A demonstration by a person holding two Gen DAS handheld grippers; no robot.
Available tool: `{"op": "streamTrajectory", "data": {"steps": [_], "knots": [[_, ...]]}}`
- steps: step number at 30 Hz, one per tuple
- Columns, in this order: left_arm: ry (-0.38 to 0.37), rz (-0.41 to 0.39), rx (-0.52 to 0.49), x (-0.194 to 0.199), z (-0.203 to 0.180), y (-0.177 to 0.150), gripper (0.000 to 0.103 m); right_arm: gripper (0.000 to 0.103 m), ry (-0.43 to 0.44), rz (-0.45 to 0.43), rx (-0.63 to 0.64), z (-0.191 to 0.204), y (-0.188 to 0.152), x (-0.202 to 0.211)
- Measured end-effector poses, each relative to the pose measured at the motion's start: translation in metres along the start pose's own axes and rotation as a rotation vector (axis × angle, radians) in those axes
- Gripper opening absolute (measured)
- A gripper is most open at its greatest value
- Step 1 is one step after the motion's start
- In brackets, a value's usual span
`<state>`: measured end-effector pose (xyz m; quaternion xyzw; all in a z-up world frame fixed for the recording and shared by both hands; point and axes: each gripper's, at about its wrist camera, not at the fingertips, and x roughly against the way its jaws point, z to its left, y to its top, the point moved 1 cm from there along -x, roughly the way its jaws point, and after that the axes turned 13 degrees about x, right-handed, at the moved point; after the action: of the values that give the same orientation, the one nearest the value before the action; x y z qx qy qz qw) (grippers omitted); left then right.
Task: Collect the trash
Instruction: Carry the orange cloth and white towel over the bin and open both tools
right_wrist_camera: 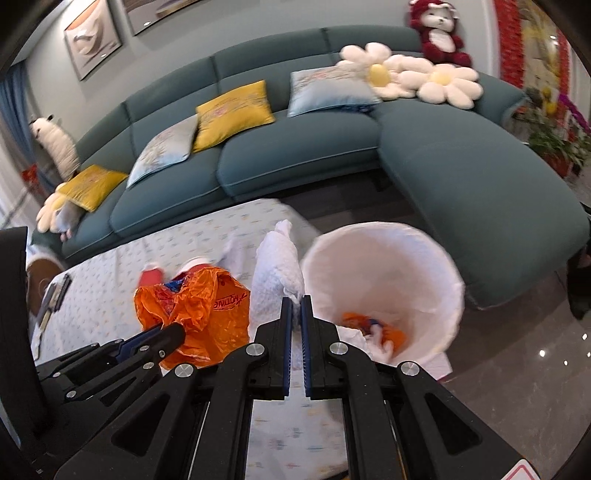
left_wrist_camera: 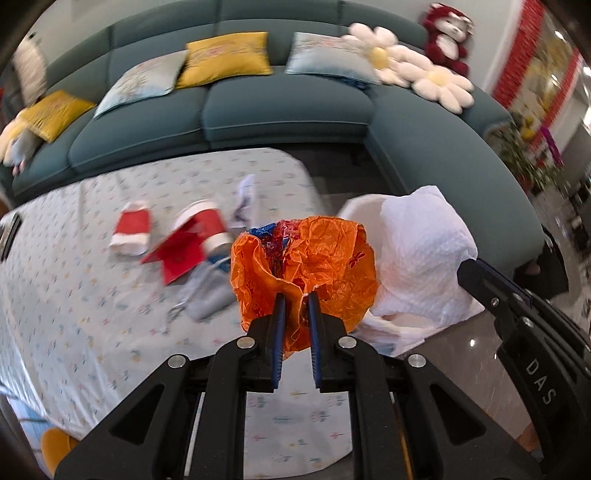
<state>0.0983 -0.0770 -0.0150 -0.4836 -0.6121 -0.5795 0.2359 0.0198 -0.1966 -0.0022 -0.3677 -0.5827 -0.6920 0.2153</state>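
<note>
My left gripper [left_wrist_camera: 297, 295] is shut on a crumpled orange plastic bag [left_wrist_camera: 306, 258] and holds it above the table's right edge; it also shows in the right wrist view [right_wrist_camera: 207, 306]. My right gripper [right_wrist_camera: 296, 299] is shut on the white liner [right_wrist_camera: 277, 273] of the white trash bin [right_wrist_camera: 384, 258], pulling its edge up. The bin stands on the floor beside the table and holds orange and white trash [right_wrist_camera: 373, 328]. In the left wrist view the liner [left_wrist_camera: 424, 258] hides most of the bin. Red paper cups [left_wrist_camera: 207, 225], a red card [left_wrist_camera: 177, 258] and a grey wrapper [left_wrist_camera: 210, 295] lie on the table.
The table carries a pale patterned cloth [left_wrist_camera: 74, 295]. A teal sectional sofa [right_wrist_camera: 332, 155] with yellow and pale cushions, flower pillows and a red plush bear [right_wrist_camera: 439, 33] curves behind. A dark device [right_wrist_camera: 55, 291] lies at the table's left end. Glossy floor [right_wrist_camera: 517, 369] lies right.
</note>
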Motion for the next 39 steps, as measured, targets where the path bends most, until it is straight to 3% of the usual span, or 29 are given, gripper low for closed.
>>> {"op": "streamTrajectory", "data": {"steps": [7,13,18,22,23,34,39], "knots": [[-0.079,0.039,-0.072,-0.023,-0.061,0.003,0.012,0.005,-0.053,0.001,-0.084,-0.060,-0.009,0.000],[-0.100,0.067,-0.134,-0.047,-0.101,0.004,0.012,0.005,-0.085,0.013,-0.144,-0.100,-0.016,-0.010],[-0.110,0.090,-0.142,-0.066,-0.120,0.009,0.019,0.005,-0.097,0.023,-0.179,-0.120,-0.017,-0.022],[-0.110,0.101,-0.132,-0.072,-0.125,0.012,0.045,0.005,-0.099,0.029,-0.187,-0.125,-0.015,-0.030],[-0.105,0.095,-0.132,-0.073,-0.125,0.013,0.047,0.005,-0.098,0.029,-0.188,-0.126,-0.014,-0.031],[-0.062,0.088,-0.082,-0.078,-0.104,0.021,0.054,0.005,-0.074,0.031,-0.155,-0.115,-0.003,-0.045],[-0.040,0.080,-0.063,-0.076,-0.089,0.023,0.058,0.013,-0.065,0.036,-0.128,-0.102,0.004,-0.051]]}}
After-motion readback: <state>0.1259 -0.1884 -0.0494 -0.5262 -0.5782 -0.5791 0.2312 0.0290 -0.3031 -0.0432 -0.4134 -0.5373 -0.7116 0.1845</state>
